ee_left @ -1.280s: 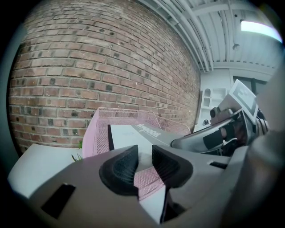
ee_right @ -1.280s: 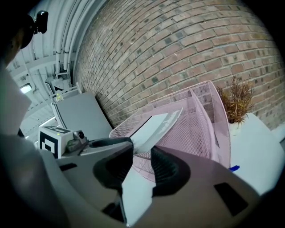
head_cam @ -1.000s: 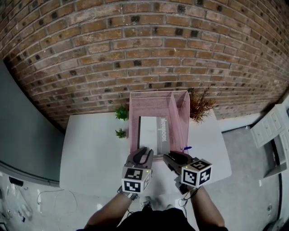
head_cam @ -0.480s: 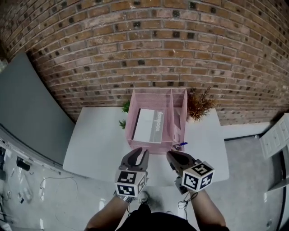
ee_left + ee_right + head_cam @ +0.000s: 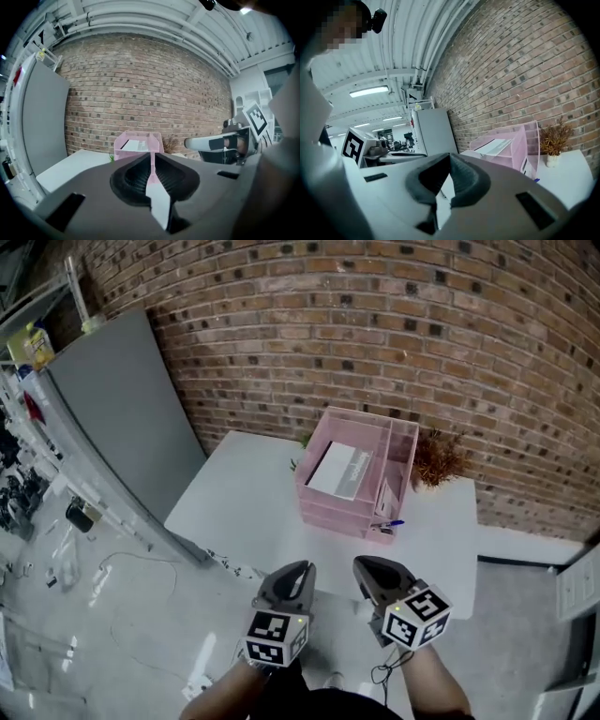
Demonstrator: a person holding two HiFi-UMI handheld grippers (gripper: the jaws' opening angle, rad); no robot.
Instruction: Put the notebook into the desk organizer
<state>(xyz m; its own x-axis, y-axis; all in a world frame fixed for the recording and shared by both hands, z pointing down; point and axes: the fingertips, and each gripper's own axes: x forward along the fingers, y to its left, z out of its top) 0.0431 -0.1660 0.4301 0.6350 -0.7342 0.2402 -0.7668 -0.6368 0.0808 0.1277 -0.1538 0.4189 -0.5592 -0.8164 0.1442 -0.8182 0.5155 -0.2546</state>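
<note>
The white notebook (image 5: 342, 470) lies flat in the large compartment of the pink mesh desk organizer (image 5: 347, 510), which stands on the white table (image 5: 248, 488) by the brick wall. Both grippers are held well back from the table, over the floor. My left gripper (image 5: 300, 568) has its jaws closing, a thin slit still showing between the pads, nothing in them. My right gripper (image 5: 361, 564) is shut and empty. The left gripper view has the organizer (image 5: 138, 140) far ahead beyond the left gripper (image 5: 152, 161). In the right gripper view the notebook (image 5: 497, 145) shows past the right gripper (image 5: 449, 161).
A dried brown plant (image 5: 441, 460) stands right of the organizer, and a blue pen (image 5: 392, 523) lies at its front right corner. A tall grey panel (image 5: 122, 409) stands left of the table. Cables lie on the floor (image 5: 112, 577).
The view and both grippers have pulled back from the table and the organizer. The right jaws went from wide open to shut. The left jaws have narrowed.
</note>
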